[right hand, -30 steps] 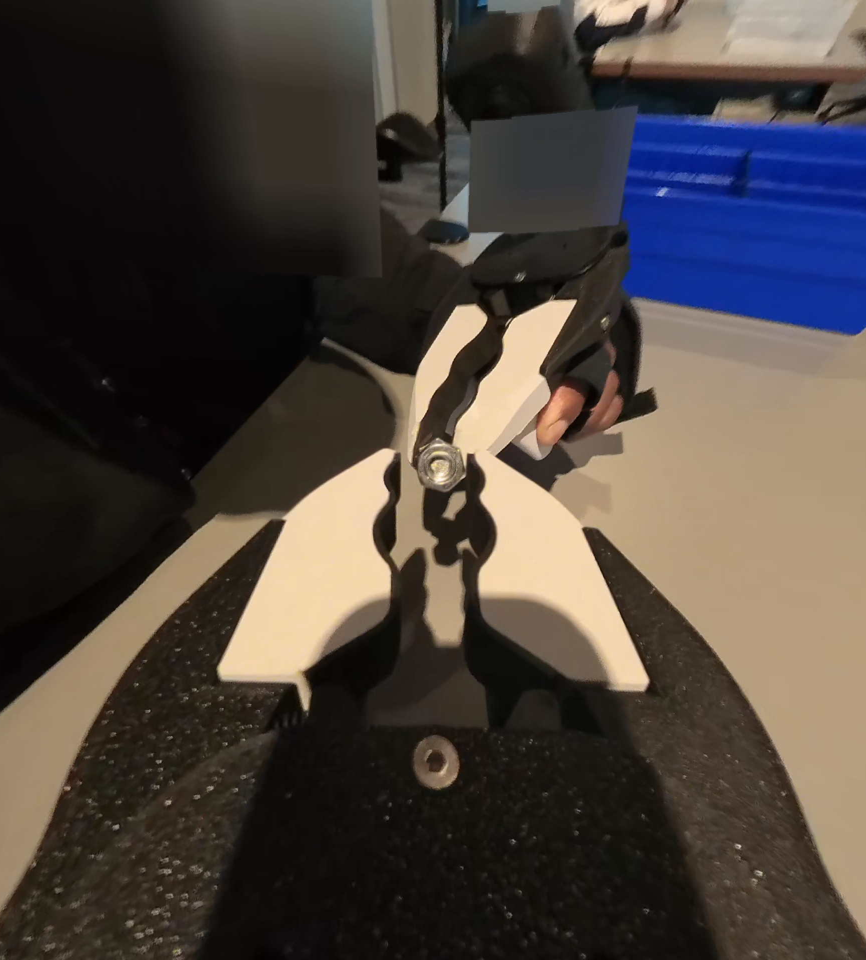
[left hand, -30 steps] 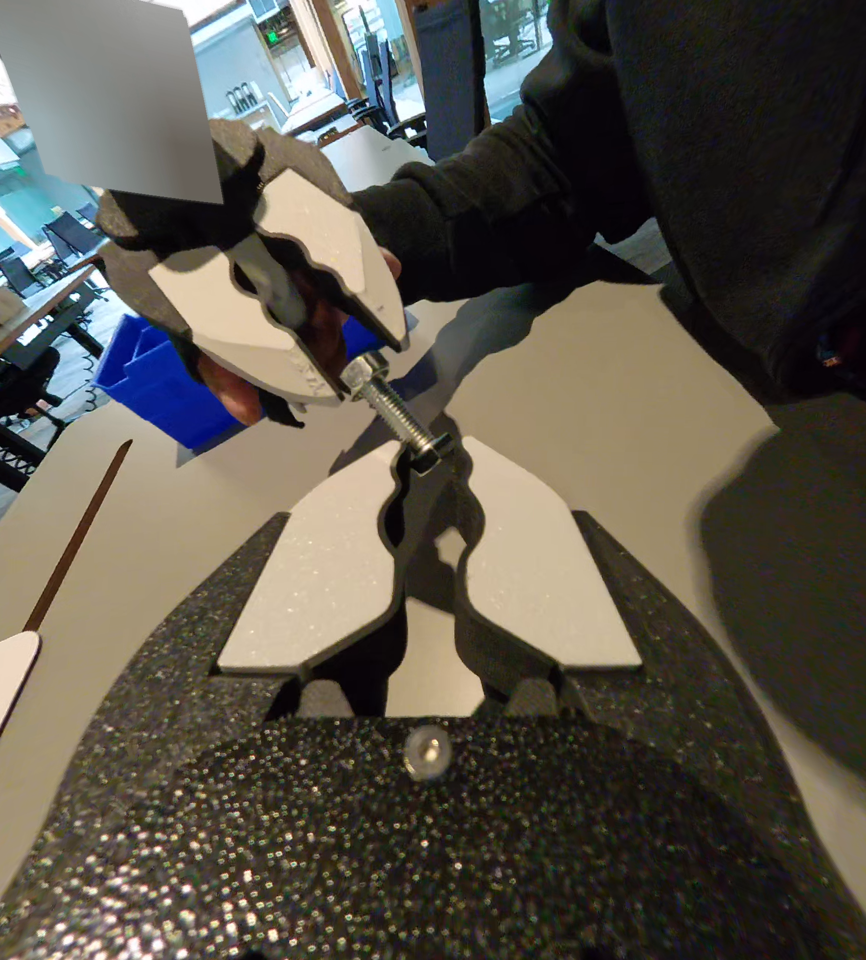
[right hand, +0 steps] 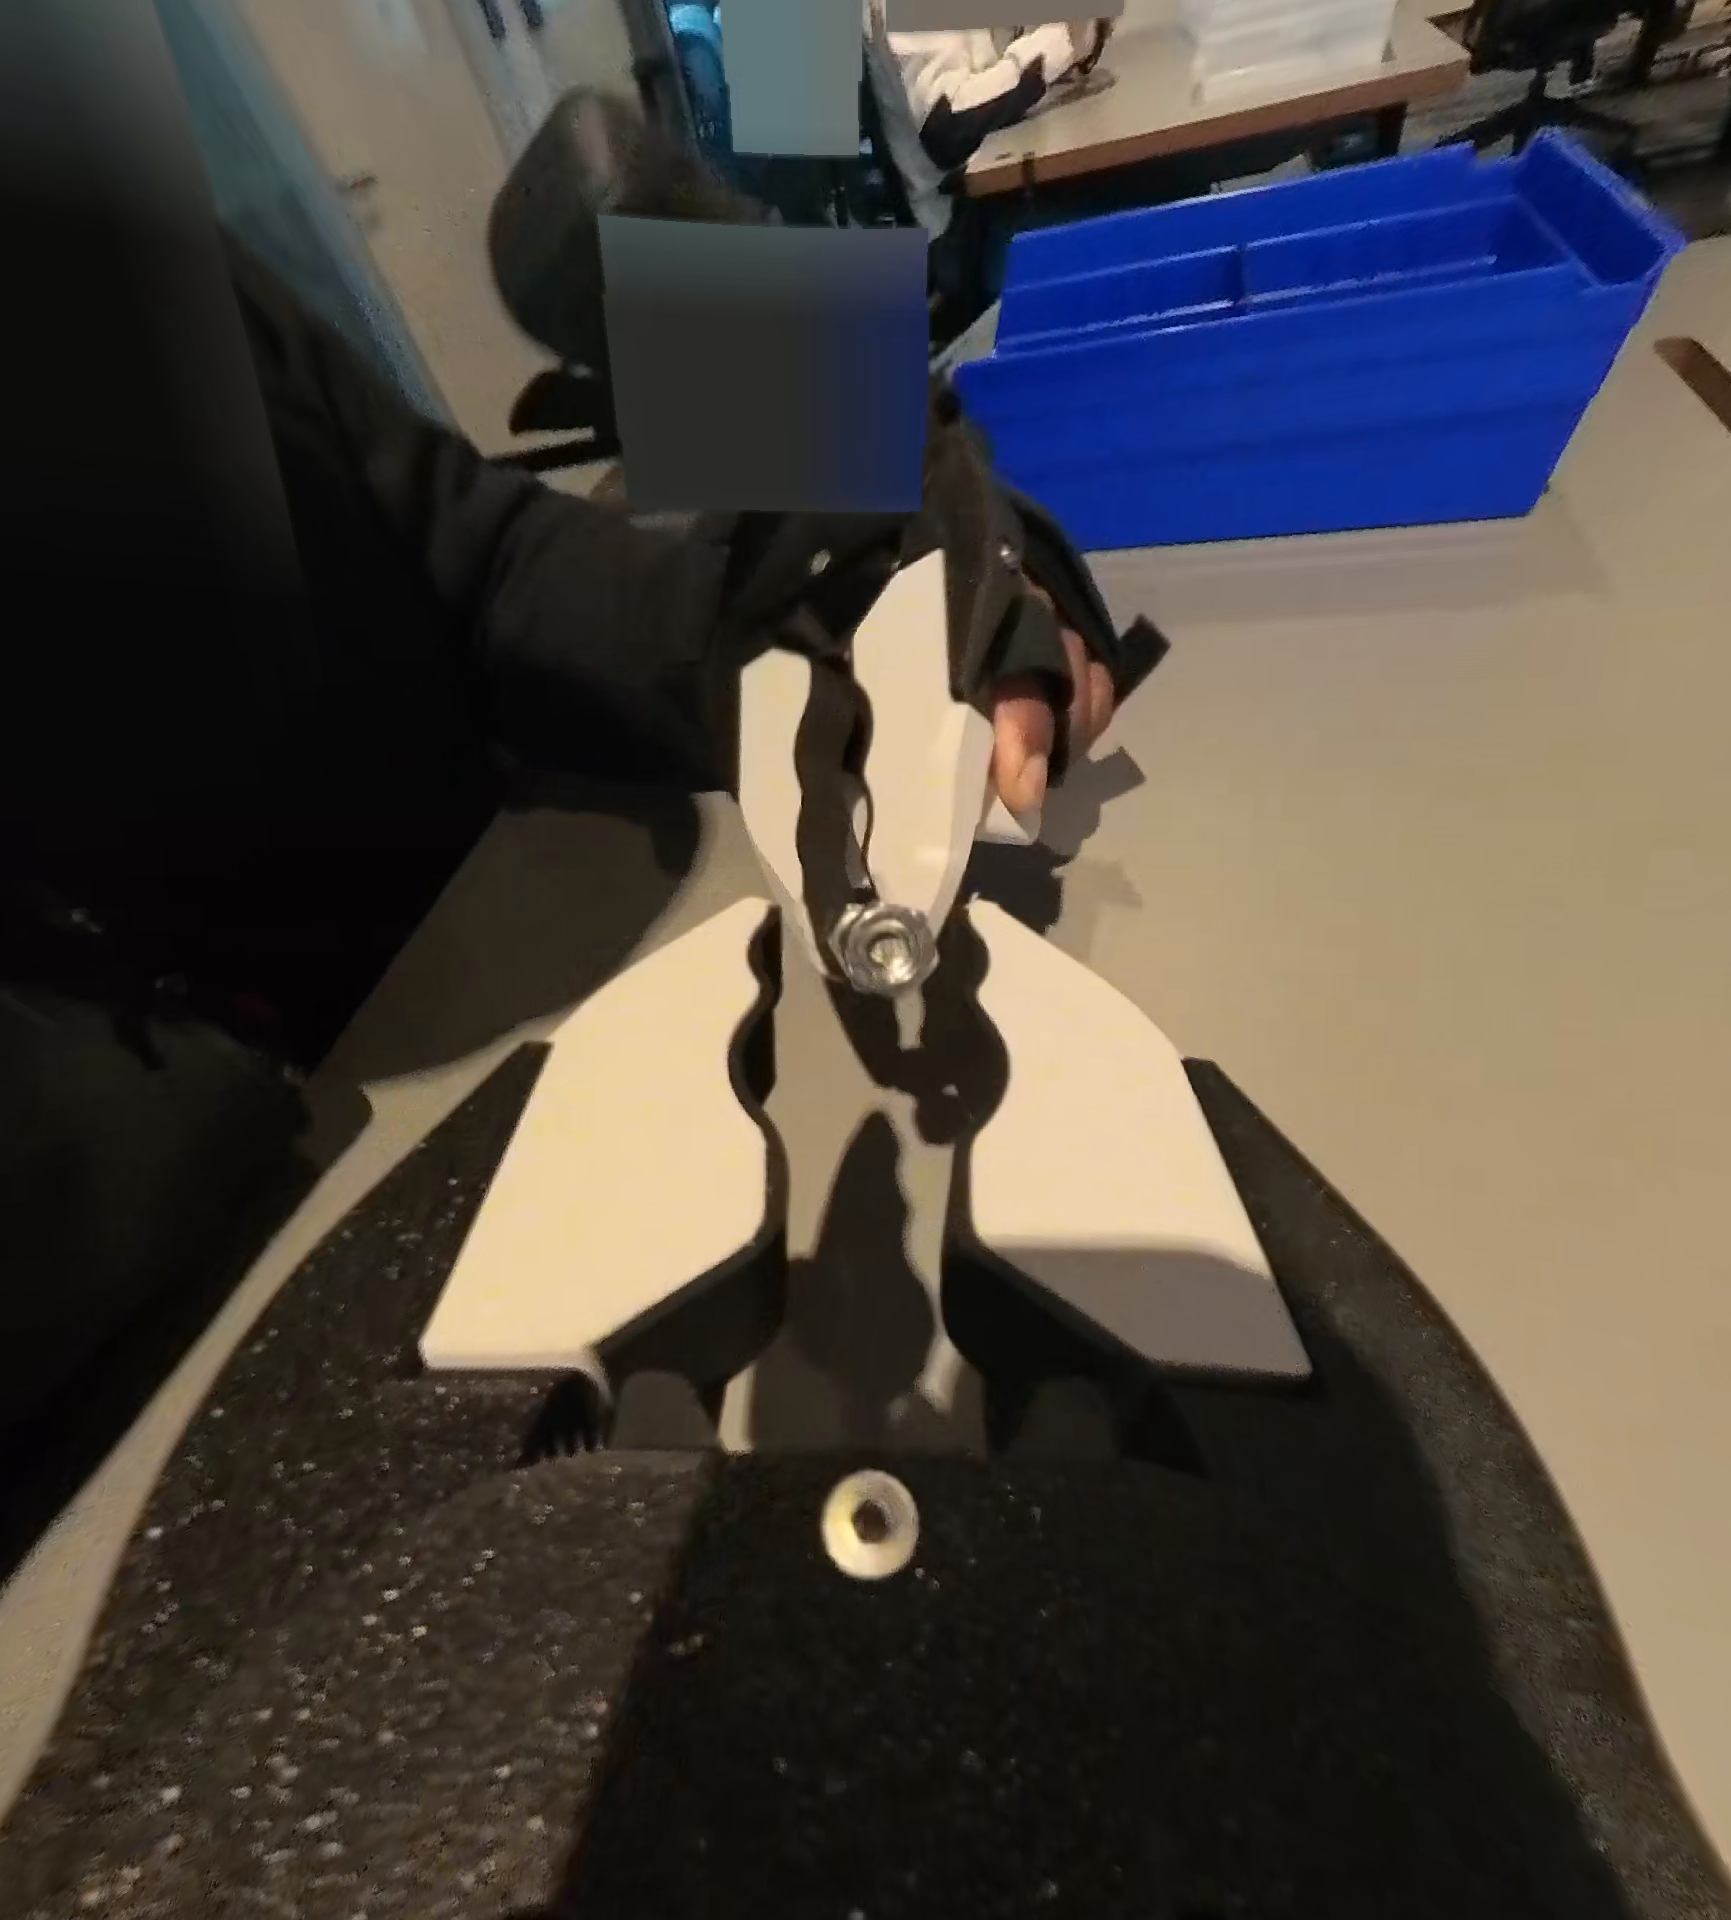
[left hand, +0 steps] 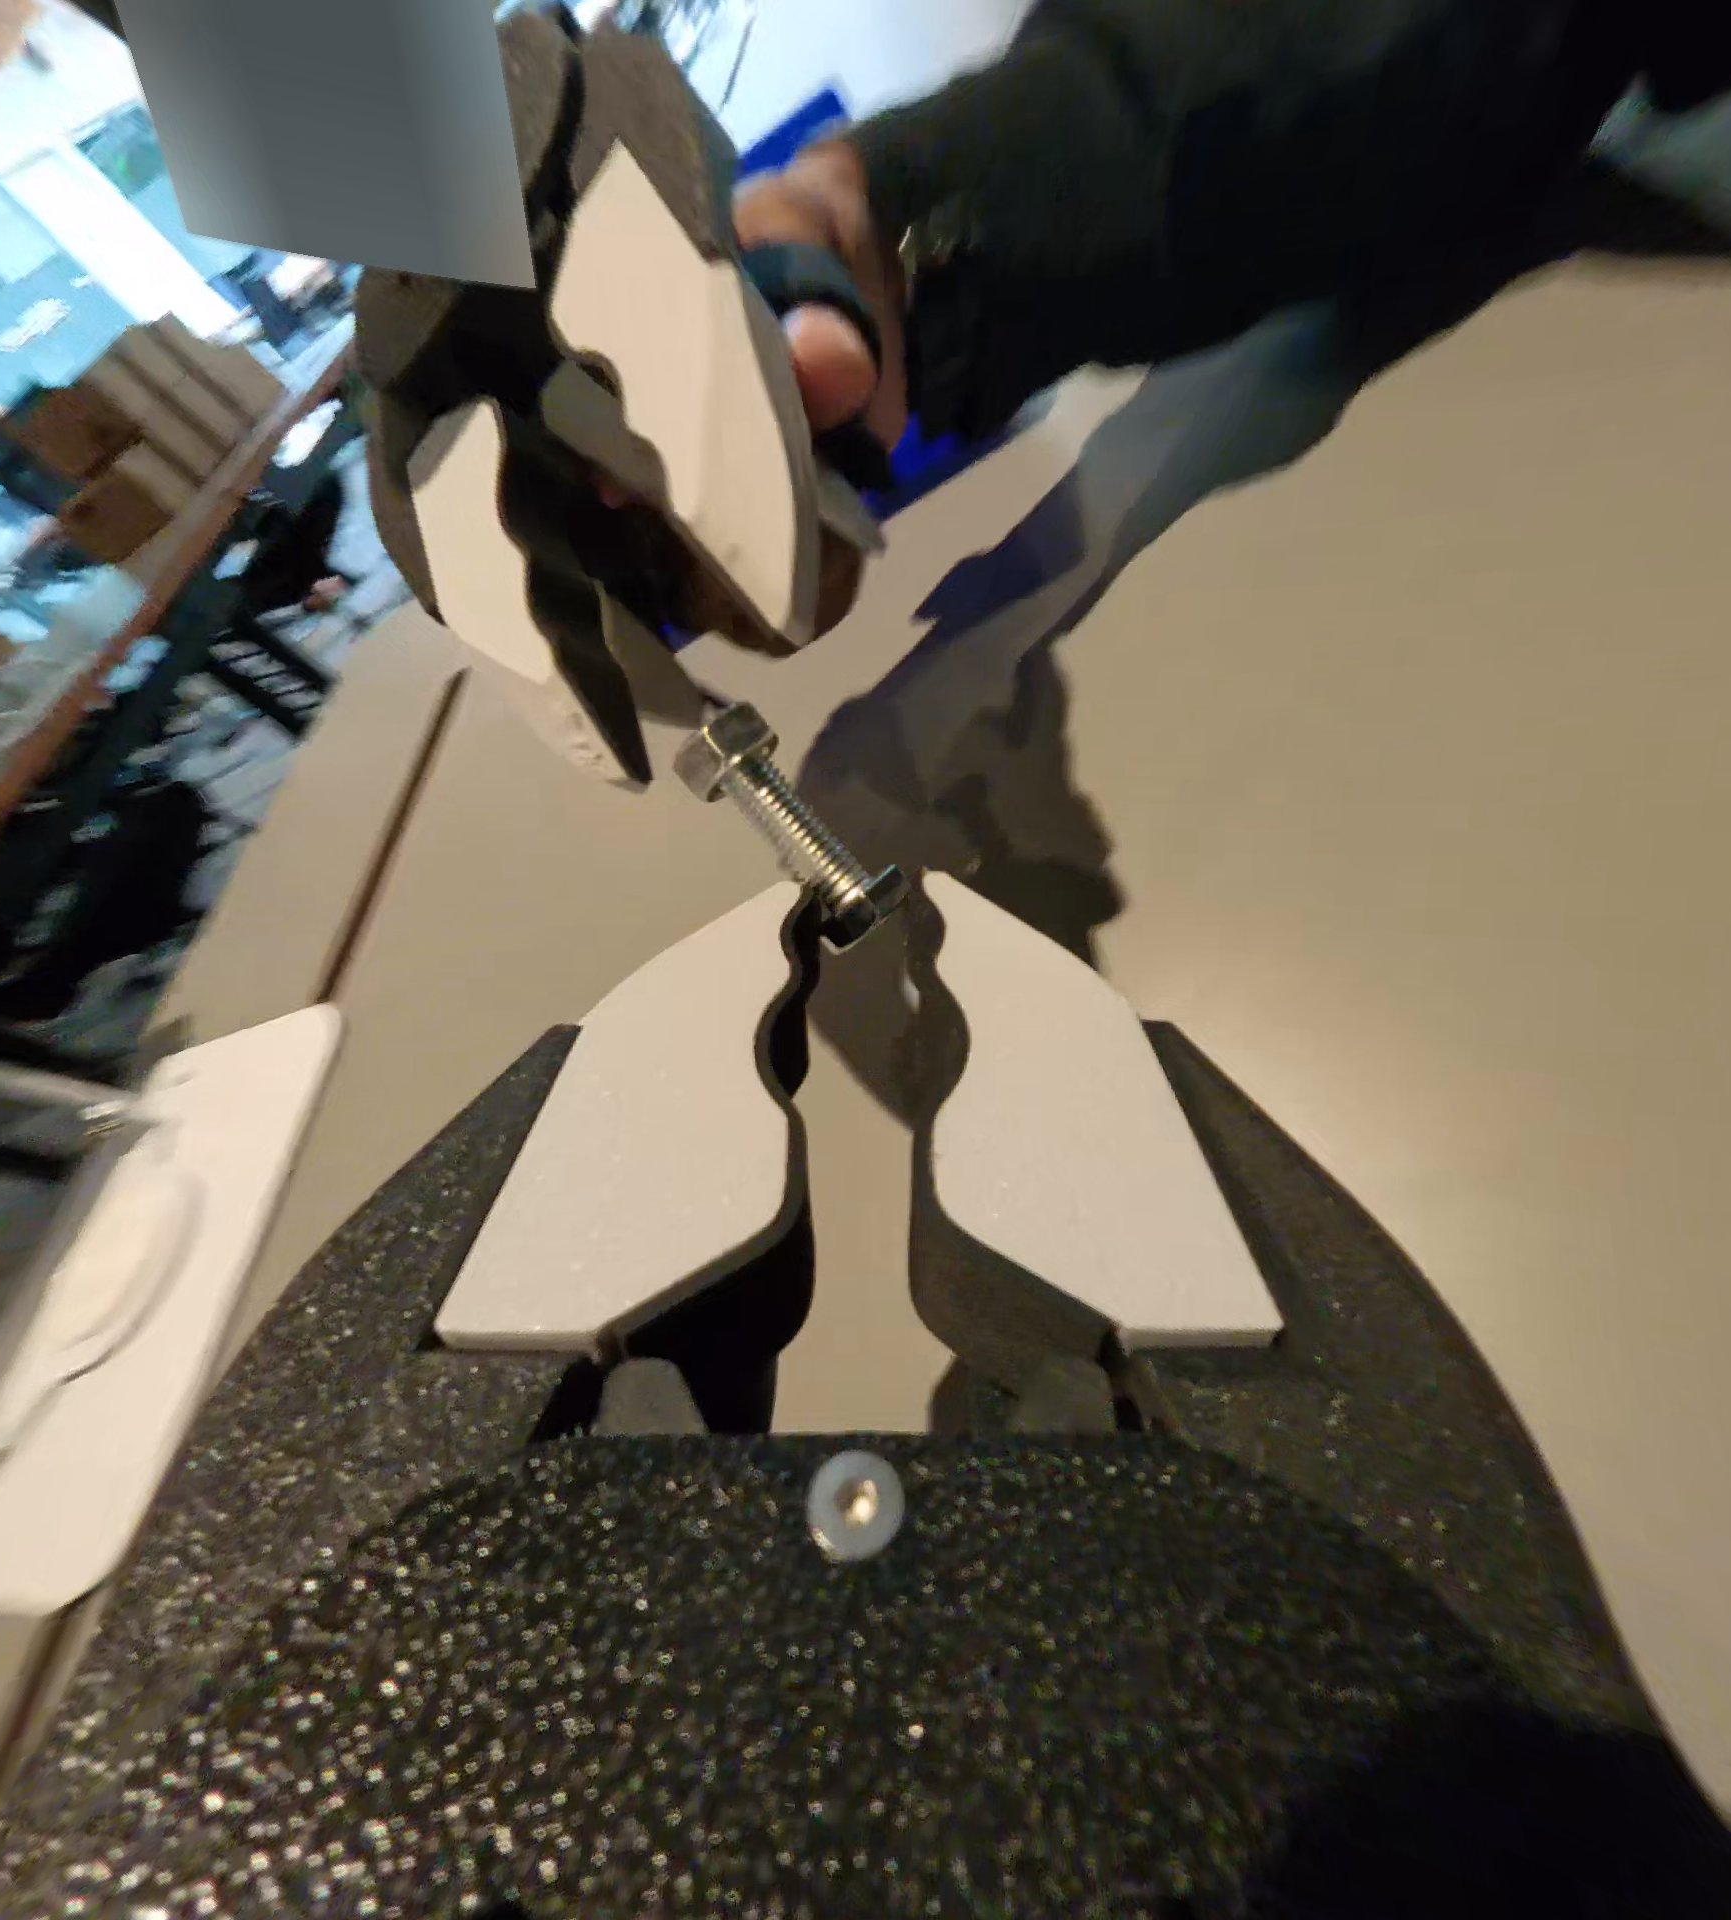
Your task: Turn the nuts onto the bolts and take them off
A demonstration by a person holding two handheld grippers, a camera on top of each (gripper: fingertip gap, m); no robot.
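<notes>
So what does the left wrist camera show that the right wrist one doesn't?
Only the left wrist view shows the bolt side-on along its threads, its head pinched in the left gripper. Only the right wrist view shows the nut end-on, between the open fingers of the right gripper, and the inside of a blue bin. Both show nut, bolt, both grippers and the grey table.

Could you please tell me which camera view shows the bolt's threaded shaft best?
The left wrist view: the bolt lies side-on, threads visible between both grippers. The right wrist view sees it end-on, showing only the nut and bolt tip.
</notes>
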